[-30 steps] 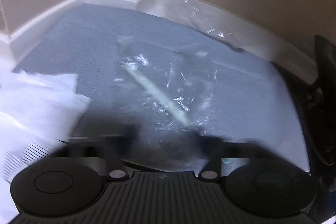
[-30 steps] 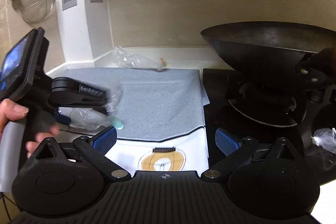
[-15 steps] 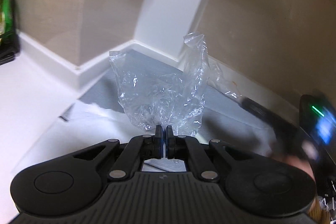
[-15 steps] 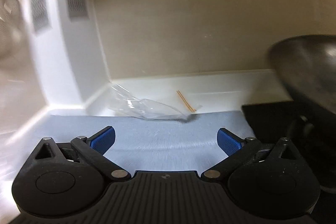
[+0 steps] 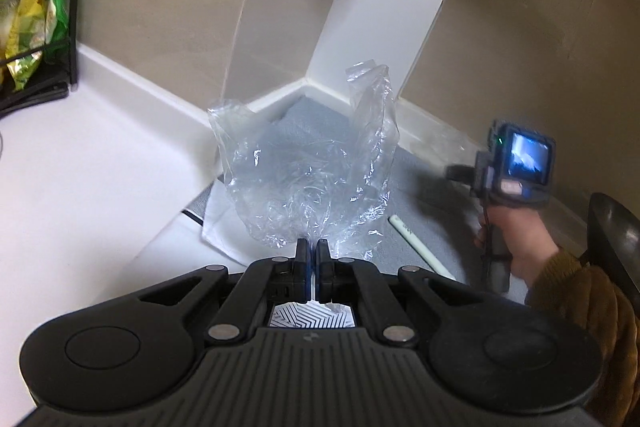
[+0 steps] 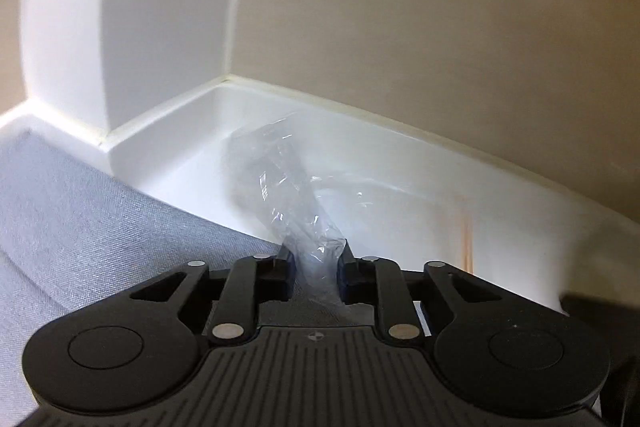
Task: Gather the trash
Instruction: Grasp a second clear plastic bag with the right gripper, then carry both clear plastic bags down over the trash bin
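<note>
Reaching the table's back edge, our right gripper (image 6: 316, 263) just closed its jaws on a wrapper (image 6: 280, 179); left gripper (image 5: 312, 251) pinches a bag (image 5: 308, 167). Slick film may slip free.

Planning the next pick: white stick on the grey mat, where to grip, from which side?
Mid-length of the white stick, from above, closing across its width: it is thin and lies flat on the grey mat, clear on both sides.
</note>
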Available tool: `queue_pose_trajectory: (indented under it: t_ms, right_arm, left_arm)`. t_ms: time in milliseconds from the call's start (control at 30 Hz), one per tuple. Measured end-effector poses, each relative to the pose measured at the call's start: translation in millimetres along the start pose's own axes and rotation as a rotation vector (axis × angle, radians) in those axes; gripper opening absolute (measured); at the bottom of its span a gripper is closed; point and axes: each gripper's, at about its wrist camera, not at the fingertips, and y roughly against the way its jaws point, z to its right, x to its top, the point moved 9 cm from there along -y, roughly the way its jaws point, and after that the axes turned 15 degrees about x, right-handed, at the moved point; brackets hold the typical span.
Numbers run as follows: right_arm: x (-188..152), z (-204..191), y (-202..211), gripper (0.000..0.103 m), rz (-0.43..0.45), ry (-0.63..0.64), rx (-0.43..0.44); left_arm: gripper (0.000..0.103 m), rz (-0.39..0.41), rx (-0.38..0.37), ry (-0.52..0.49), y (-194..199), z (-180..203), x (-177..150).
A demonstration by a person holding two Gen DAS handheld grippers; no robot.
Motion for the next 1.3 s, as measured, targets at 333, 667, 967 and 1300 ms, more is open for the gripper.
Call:
queue_pose_trajectory:
  t_ms: [333,667,967,1300]
  right_arm:
    - [36.6,-14.3,211.5,0.010,0.418,-0.104,0.045]
    - [-85.7,-86.4,418.6,0.010,0.520,0.099,0.385]
    - [-210.1,-127.1,499.1,0.010,0.324,0.220,0.583]
    - [-307.8,-144.2,495.1,0.011,0.022,0.161,0.668]
  left_arm:
    - [0.001,0.093,0.026,0.007,75.7,-10.4,-11.6]
    - [0.001,0.114,0.061,-0.037,177.4,-33.0,-98.0]
    - [0.001,0.032,0.103,-0.122,216.6,-52.2,-208.7]
    - [0.001,-0.106,0.166,-0.213,216.3,-69.2,-309.0]
